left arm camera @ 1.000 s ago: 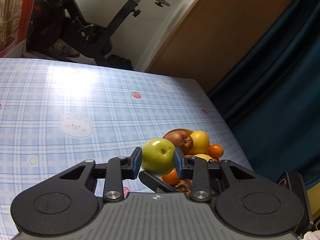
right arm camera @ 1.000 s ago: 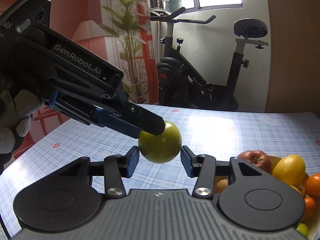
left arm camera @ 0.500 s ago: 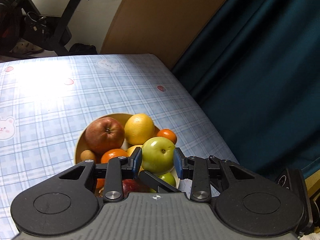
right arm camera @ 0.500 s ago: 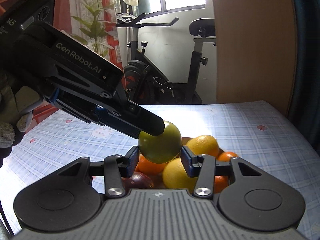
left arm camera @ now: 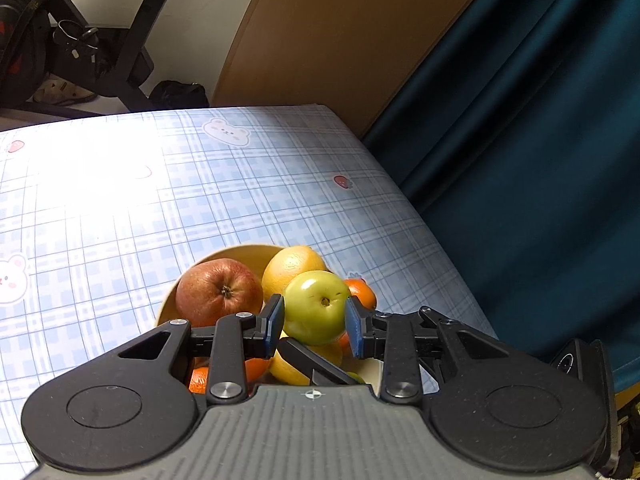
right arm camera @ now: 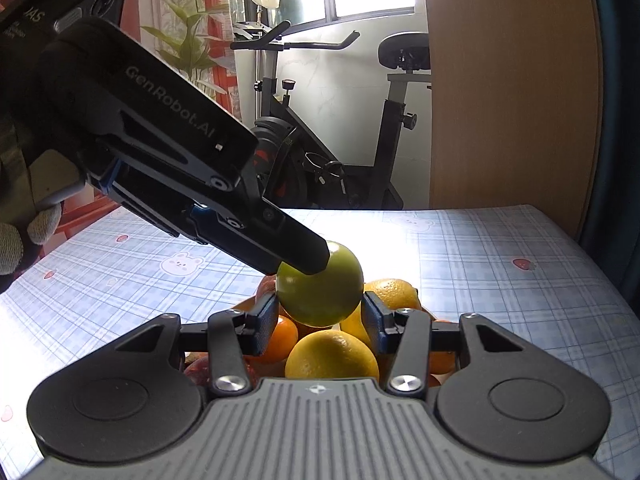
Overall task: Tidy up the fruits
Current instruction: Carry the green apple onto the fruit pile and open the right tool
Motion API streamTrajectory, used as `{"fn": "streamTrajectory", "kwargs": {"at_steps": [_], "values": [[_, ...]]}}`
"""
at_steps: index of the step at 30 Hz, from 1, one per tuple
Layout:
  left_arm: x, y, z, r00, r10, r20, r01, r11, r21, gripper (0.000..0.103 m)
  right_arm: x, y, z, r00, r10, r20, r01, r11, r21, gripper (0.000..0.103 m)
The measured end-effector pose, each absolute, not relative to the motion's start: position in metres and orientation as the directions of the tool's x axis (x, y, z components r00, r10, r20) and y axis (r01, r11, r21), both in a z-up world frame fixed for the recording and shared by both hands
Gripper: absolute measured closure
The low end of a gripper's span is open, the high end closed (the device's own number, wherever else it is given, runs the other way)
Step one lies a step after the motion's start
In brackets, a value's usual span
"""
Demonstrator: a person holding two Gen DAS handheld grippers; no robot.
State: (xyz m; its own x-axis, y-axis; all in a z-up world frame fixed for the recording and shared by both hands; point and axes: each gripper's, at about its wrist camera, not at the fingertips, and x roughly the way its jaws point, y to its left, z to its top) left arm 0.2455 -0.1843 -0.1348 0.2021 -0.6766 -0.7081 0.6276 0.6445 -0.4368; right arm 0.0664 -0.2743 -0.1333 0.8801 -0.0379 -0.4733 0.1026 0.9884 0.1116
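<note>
A small green apple hangs just above a tan bowl heaped with fruit. My left gripper is shut on the apple, its blue pads pressed to both sides and its jaws still closing a little. In the right wrist view the apple also sits between the pads of my right gripper, which touch its lower flanks. One of the left gripper's fingers lies over the top of it. A red apple, a yellow citrus and oranges fill the bowl.
The bowl stands near the right edge of a table under a blue checked cloth. A dark blue curtain hangs beside that edge. A wooden panel and an exercise bike stand beyond the far edge. A gloved hand holds the left gripper.
Both grippers have carried the green apple sideways across the table to above the fruit bowl. In the last half second they edged on slightly, and the bowl sits closer beneath them.
</note>
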Motion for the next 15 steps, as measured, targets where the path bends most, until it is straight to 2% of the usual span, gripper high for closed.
{"fn": "streamTrajectory", "kwargs": {"at_steps": [15], "values": [[0.2504,-0.1802,-0.1295,0.21,-0.667,-0.715,0.602,0.664,-0.443,0.069,0.0726,-0.2792,-0.1384,0.86,-0.032,-0.509,0.112,0.985,0.128,0.056]]}}
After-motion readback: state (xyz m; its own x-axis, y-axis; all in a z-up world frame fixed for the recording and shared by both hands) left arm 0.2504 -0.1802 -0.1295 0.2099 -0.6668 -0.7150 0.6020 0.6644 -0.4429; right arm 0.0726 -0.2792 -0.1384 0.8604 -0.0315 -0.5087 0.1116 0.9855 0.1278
